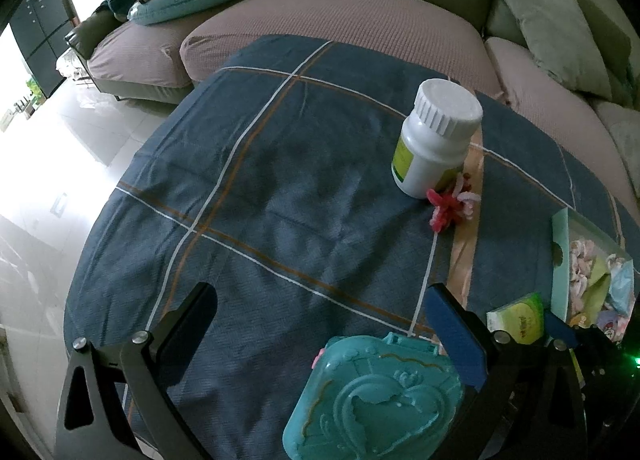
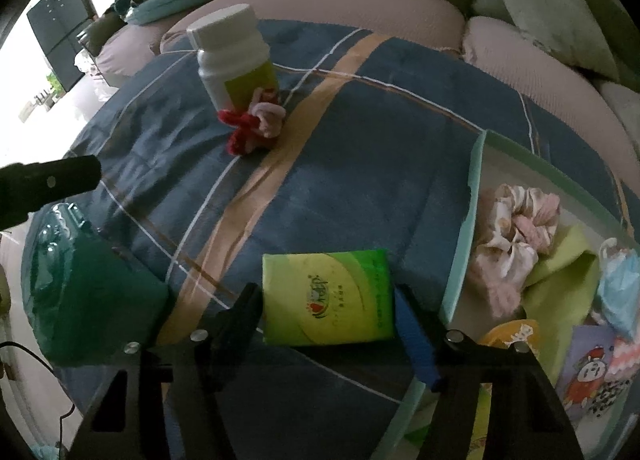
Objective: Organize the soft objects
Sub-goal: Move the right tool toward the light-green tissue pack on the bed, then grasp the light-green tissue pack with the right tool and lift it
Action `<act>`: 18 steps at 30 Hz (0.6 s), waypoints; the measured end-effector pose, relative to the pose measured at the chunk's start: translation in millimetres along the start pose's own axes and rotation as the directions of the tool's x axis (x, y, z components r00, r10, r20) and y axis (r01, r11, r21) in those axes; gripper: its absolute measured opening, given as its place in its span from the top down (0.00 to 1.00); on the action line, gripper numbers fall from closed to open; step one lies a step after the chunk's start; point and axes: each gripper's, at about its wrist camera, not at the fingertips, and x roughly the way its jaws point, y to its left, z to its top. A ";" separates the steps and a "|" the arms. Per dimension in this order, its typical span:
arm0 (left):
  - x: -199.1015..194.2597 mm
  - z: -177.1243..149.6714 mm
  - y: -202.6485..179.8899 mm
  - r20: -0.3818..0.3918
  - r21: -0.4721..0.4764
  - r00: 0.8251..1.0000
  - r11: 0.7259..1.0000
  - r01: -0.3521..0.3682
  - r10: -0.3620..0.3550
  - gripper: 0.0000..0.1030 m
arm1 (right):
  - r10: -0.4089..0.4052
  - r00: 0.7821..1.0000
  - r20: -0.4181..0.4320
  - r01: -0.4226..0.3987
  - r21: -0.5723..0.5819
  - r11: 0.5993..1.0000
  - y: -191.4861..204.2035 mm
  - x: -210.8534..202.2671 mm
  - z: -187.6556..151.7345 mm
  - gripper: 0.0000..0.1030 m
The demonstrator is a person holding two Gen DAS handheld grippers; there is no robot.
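My right gripper is shut on a green tissue pack, held between its fingers just left of the pale green box; the pack also shows in the left wrist view. The box holds scrunchies, a green cloth, a blue face mask and small packets. A red and pink pipe-cleaner toy lies by the white bottle; it also shows in the left wrist view. My left gripper is open and empty above the cloth, with a teal toy case between its fingers' bases.
A blue plaid cloth covers the table. A sofa with pink cushions and pillows runs along the far side. The white bottle stands upright mid-table. The floor drops off on the left.
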 end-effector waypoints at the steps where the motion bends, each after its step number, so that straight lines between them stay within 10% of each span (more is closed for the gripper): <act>1: 0.3 0.2 -0.5 0.000 0.001 1.000 1.000 0.000 0.000 0.00 | 0.000 1.000 -0.003 0.000 0.002 1.000 -0.3 1.3 -0.5 0.33; 18: 1.2 0.2 -5.2 0.003 0.011 1.000 1.000 -0.001 0.001 0.00 | 0.012 1.000 -0.007 -0.012 0.017 1.000 -1.2 3.8 1.2 0.35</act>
